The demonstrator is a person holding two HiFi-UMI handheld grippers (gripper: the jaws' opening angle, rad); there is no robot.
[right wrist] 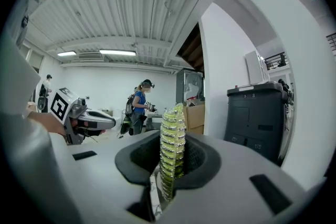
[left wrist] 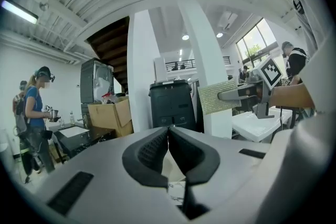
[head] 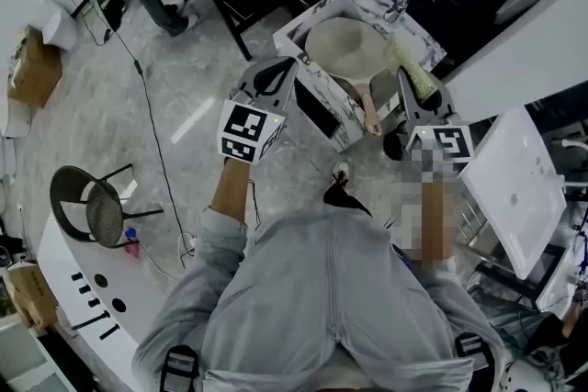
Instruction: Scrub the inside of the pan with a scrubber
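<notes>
- The right gripper [right wrist: 171, 164] is clamping the scrubber [head: 411, 69] by its edge, leaving its face free for rubbing.
- The left gripper [left wrist: 168, 131] is holding its jaws together, empty.
- The pan [head: 347, 49] is lying mouth-up on the tabletop [head: 296, 30], between both grippers, apparently not yet being scrubbed.

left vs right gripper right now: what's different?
The left gripper has its jaws shut together on nothing; the right gripper has its jaws shut on the yellow-green scrubber, held edge-on.
In the head view, the left gripper sits left of the pan; the right gripper sits right of its handle.
Shared: both point forward over the counter, and neither is inside the pan.
</notes>
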